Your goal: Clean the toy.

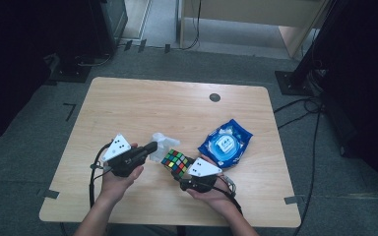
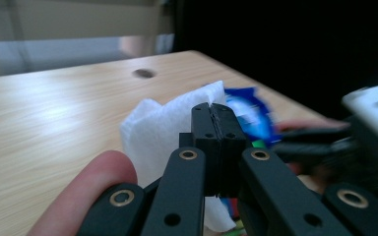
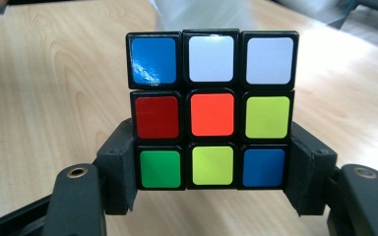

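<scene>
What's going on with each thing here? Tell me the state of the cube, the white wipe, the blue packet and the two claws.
Puzzle cube: scrambled, clamped at its sides, held off the table.
White wipe: pinched at one edge, held off the table.
Blue packet: lying flat on the table, untouched.
Left gripper: shut on the wipe.
Right gripper: shut on the cube.

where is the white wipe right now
In the high view the white wipe is pinched in the left gripper, just left of the multicoloured puzzle cube near the wooden table's front middle.
</scene>
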### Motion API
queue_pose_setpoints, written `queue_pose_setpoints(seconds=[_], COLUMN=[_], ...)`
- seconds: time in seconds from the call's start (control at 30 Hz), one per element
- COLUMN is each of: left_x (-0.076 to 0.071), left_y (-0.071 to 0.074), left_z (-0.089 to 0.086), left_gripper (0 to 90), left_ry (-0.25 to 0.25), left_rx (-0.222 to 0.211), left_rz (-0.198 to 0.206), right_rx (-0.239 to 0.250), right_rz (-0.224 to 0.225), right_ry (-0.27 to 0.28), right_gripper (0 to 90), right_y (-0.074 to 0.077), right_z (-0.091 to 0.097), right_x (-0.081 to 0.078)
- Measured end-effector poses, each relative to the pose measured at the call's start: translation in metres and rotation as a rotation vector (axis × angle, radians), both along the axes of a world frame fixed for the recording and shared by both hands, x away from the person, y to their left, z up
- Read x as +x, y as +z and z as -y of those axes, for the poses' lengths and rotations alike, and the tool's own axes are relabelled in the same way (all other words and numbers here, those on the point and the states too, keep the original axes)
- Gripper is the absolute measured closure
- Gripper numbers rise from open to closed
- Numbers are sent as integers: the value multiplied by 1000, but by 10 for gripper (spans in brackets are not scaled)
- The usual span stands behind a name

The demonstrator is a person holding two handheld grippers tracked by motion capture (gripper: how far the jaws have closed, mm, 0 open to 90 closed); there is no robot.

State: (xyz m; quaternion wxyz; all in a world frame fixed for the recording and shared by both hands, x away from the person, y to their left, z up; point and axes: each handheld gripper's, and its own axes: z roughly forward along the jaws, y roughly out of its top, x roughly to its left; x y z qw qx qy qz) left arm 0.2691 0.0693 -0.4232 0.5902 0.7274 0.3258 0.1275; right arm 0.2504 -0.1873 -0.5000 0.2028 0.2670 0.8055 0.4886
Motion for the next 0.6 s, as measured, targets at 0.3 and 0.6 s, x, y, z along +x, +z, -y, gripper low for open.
queue_pose_setpoints(seconds=[0.3, 0.6], left_x=[0, 8], left_y=[-20, -34], left_z=[22, 17], left_gripper=[900, 900], left_ry=[-135, -43], left_rx=[-13, 37], left_rz=[-90, -115], right_rx=[28, 60], right_rz=[8, 49], right_ry=[24, -6], right_gripper=[350, 351], right_y=[2, 11], right_z=[-10, -2], right_x=[-6, -6])
